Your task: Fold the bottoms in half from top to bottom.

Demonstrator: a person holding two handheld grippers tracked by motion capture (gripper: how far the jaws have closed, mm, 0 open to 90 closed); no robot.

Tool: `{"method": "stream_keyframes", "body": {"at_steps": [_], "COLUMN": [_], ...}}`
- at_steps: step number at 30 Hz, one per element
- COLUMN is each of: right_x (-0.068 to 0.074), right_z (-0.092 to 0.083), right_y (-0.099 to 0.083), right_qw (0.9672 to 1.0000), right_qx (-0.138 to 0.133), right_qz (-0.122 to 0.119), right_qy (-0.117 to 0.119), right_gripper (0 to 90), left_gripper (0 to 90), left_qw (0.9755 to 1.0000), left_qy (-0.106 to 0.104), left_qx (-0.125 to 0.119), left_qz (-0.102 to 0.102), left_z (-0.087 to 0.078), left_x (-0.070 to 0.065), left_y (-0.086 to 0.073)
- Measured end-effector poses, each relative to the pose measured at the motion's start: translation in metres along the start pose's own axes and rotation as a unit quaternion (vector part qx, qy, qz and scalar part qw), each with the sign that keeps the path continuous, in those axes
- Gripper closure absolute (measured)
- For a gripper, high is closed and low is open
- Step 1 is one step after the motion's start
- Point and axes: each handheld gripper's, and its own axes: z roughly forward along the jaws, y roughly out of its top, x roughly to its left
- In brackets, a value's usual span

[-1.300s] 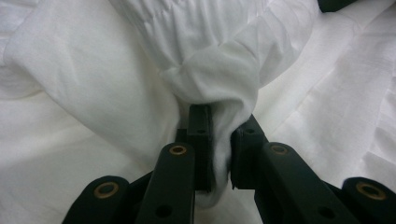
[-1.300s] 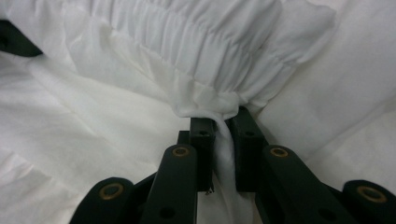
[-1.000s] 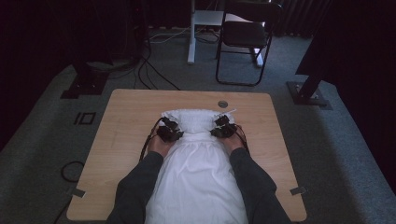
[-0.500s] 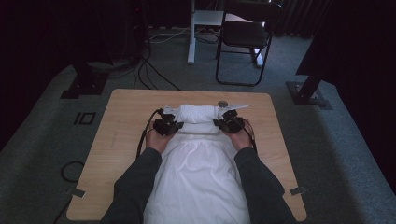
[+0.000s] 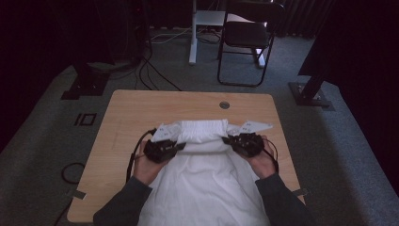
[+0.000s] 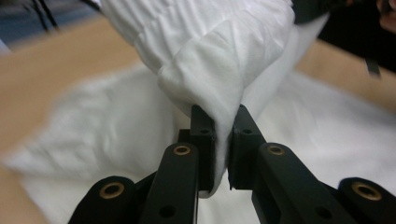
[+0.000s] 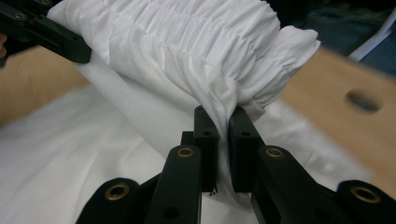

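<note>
One white garment (image 5: 202,188), one table (image 5: 141,108) (one chair (image 5: 247,37)).

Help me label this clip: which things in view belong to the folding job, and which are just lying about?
In the job:
white cloth garment with gathered waistband
left hand-held gripper
right hand-held gripper
light wooden table

Lying about:
black metal chair
black floor cables

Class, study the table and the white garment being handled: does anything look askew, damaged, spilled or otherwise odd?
Nothing stands out. The white garment looks clean and untorn, its gathered waistband lifted evenly, with the left gripper and right gripper each shut on one end. The table shows no spill.
</note>
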Motion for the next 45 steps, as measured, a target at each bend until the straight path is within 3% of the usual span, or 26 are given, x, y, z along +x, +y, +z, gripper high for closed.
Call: {"method": "stream_keyframes", "body": {"at_steps": [3, 6, 9, 13, 15, 22, 27, 31, 33, 37, 42, 45], "right_x": [0.013, 0.022, 0.026, 0.023, 0.023, 0.023, 0.012, 0.003, -0.005, -0.025, -0.034, -0.039], "right_z": [0.009, 0.022, 0.033, 0.046, 0.049, 0.068, 0.086, 0.101, 0.108, 0.122, 0.133, 0.136], "right_y": [-0.028, -0.057, -0.081, -0.099, -0.099, -0.092, -0.081, -0.068, -0.062, -0.051, -0.043, -0.042], "right_qw": [0.9991, 0.9963, 0.9929, 0.9885, 0.9877, 0.9886, 0.989, 0.9891, 0.9882, 0.9872, 0.9862, 0.9876], "right_qx": [0.039, 0.083, 0.114, 0.138, 0.141, 0.137, 0.139, 0.146, 0.151, 0.153, 0.156, 0.146], "right_qz": [-0.001, 0.003, 0.019, 0.052, 0.057, 0.054, 0.048, 0.016, 0.012, 0.033, 0.038, 0.046], "right_qy": [0.013, 0.022, 0.029, 0.036, 0.037, 0.029, 0.02, -0.013, -0.025, -0.029, -0.043, -0.036], "right_gripper": [83.7, 83.2, 83.0, 82.4, 82.2, 81.7, 81.7, 81.6, 81.7, 81.7, 81.6, 82.0], "left_gripper": [83.0, 82.8, 82.5, 82.1, 82.0, 81.5, 81.4, 81.5, 81.6, 81.6, 81.6, 82.4], "left_qw": [0.9988, 0.9944, 0.9907, 0.9905, 0.99, 0.9885, 0.986, 0.9857, 0.9858, 0.9861, 0.9866, 0.986], "left_qy": [-0.015, -0.034, -0.035, -0.032, -0.022, -0.003, 0.027, 0.05, 0.059, 0.071, 0.084, 0.094], "left_qx": [0.047, 0.097, 0.129, 0.133, 0.139, 0.15, 0.163, 0.16, 0.156, 0.15, 0.139, 0.137], "left_qz": [-0.008, -0.025, -0.025, -0.007, 0.012, 0.013, 0.026, 0.02, 0.015, 0.008, -0.01, -0.012], "left_z": [0.013, 0.034, 0.051, 0.056, 0.058, 0.067, 0.078, 0.087, 0.093, 0.101, 0.108, 0.109], "left_x": [-0.011, -0.015, -0.016, -0.01, -0.007, 0.022, 0.039, 0.048, 0.051, 0.06, 0.074, 0.075], "left_y": [-0.031, -0.064, -0.081, -0.08, -0.077, -0.065, -0.052, -0.045, -0.041, -0.036, -0.031, -0.028]}}
